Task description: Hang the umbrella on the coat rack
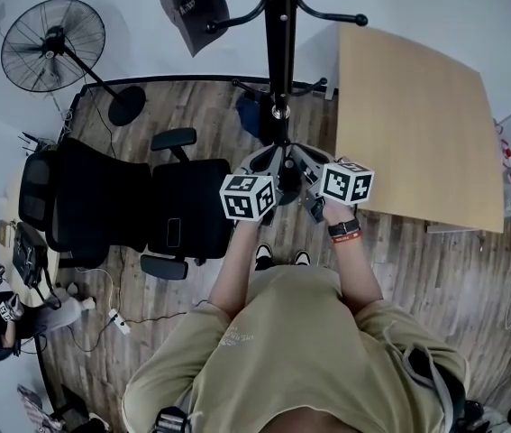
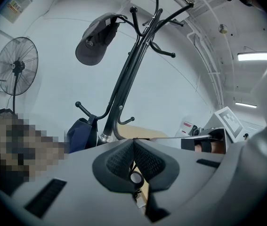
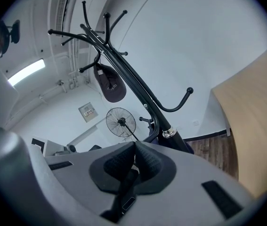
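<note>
a plank floor [image 1: 435, 278] lies far below both grippers, with a pale wall [image 2: 58, 88] ahead. right of the right gripper [image 3: 134, 152] stands a bench [image 1: 417, 124]. left of the left gripper [image 2: 133, 149] is a chair [image 1: 147, 210], and beyond it a fan [image 1: 52, 43]. the rack [image 1: 282, 43] rises just ahead of both grippers, with a cap [image 1: 192, 7] on a hook up and to the left and a blue bag [image 2: 79, 133] low by its pole.

the umbrella [image 3: 124, 192] is at the grippers, near the pole and not yet on a hook. the right gripper is closed on its dark shaft, which drops out of sight under the pads. the left gripper is pressed together on what looks like a thin cord leading to a small round end [image 2: 136, 178]. from above, the cubes [image 1: 249, 197] and grey gripper bodies hide most of the umbrella.

the bench top is smooth light wood with a curved edge. the rack is black tube with ball-tipped hooks and a shiny collar [image 2: 104, 137]. the pads [image 2: 119, 161] are black and finely ribbed.
</note>
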